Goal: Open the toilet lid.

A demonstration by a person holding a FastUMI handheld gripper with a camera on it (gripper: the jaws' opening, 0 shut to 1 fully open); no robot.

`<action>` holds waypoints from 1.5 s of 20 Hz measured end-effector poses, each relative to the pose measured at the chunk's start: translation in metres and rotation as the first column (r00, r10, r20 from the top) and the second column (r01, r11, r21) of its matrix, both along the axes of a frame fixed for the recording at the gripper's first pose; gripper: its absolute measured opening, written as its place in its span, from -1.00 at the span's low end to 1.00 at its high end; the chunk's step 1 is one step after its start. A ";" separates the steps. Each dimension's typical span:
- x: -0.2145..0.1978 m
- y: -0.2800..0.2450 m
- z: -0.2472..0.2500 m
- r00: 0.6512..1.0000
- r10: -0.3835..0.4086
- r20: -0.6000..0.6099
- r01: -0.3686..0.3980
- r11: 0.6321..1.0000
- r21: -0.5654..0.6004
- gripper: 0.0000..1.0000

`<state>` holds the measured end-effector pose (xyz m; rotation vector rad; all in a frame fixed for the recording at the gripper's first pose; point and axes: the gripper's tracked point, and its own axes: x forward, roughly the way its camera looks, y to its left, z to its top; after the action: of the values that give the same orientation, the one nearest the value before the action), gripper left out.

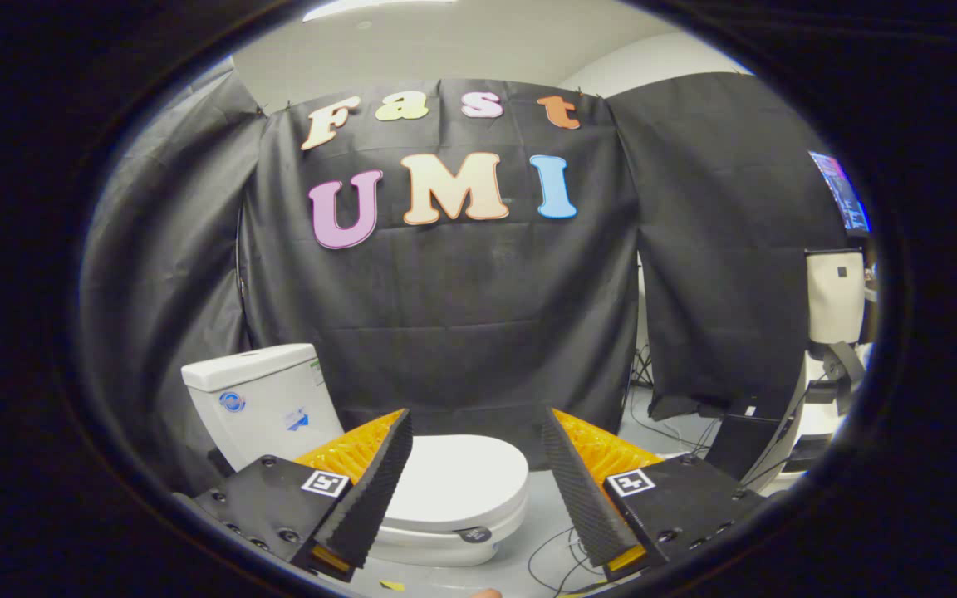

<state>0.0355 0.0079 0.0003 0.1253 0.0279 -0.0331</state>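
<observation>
A white toilet stands on the floor ahead, its tank (258, 399) at the left against the black cloth. Its white lid (458, 477) lies flat, down over the bowl. My gripper (474, 428) hovers above and in front of the toilet, open, with nothing between its fingers. The left finger (375, 490) overlaps the lid's left part in the view; the right finger (578, 490) stands off to the lid's right. The lid's front edge with a small dark round tag (474, 534) shows between the fingers.
Black cloth walls close in behind and to the left of the toilet. Loose cables (557, 556) lie on the grey floor to the toilet's right. Further right stand a dark box (748, 444), white equipment (836, 307) and a lit screen (848, 195).
</observation>
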 end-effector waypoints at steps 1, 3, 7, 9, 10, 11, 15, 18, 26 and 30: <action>0.004 0.001 -0.001 1.000 -0.003 -0.008 0.004 1.000 0.013 0.93; 0.014 0.003 0.001 0.999 -0.020 -0.028 0.021 0.999 0.048 0.93; 0.037 -0.008 0.004 0.988 -0.147 -0.044 0.153 0.969 0.193 0.86; 0.048 -0.011 -0.003 0.973 -0.225 -0.051 0.230 0.926 0.299 0.85; 0.053 -0.011 -0.009 0.965 -0.254 -0.058 0.259 0.902 0.345 0.85; 0.058 -0.008 -0.015 0.960 -0.271 -0.064 0.275 0.883 0.381 0.85; 0.073 -0.002 -0.060 0.936 -0.332 -0.115 0.343 0.793 0.503 0.85; 0.070 -0.001 -0.096 0.916 -0.382 -0.124 0.374 0.700 0.608 0.85; 0.048 0.009 -0.209 0.874 -0.415 -0.255 0.459 0.526 0.716 0.86; 0.044 0.013 -0.254 0.854 -0.385 -0.349 0.511 0.501 0.698 0.77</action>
<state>0.0795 0.0213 -0.2541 1.0237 0.1629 -0.5770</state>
